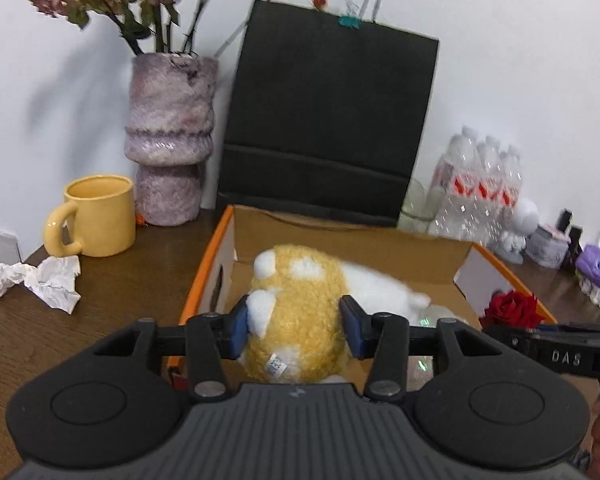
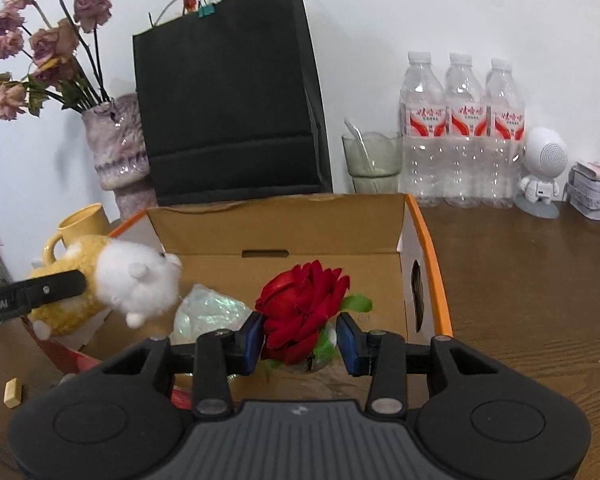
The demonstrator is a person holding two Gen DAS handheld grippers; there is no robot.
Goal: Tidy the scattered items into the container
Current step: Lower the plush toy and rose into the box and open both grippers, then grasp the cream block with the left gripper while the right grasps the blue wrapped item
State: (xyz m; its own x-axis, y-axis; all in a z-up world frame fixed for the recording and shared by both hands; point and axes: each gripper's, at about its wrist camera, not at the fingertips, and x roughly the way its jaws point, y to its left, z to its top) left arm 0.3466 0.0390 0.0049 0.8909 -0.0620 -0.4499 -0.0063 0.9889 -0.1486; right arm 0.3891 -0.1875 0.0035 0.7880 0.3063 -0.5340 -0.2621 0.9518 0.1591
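My left gripper [image 1: 294, 326] is shut on a yellow and white plush toy [image 1: 300, 300] and holds it over the left part of the open cardboard box [image 1: 216, 256]. The plush also shows in the right wrist view [image 2: 112, 280], at the box's left side. My right gripper [image 2: 300, 338] is shut on a red rose [image 2: 302, 304] and holds it above the box [image 2: 424, 240] interior. The rose also shows in the left wrist view [image 1: 512, 306]. A crinkled iridescent wrapper [image 2: 208, 312] lies in the box.
A yellow mug [image 1: 96, 220], crumpled paper [image 1: 44, 280] and a purple vase [image 1: 168, 136] stand left of the box. A black paper bag [image 1: 328, 120] stands behind it. Water bottles [image 2: 464, 128], a glass [image 2: 374, 160], a white figurine [image 2: 540, 172] and a tin [image 2: 596, 192] are at right. A small yellow block [image 2: 13, 391] lies at front left.
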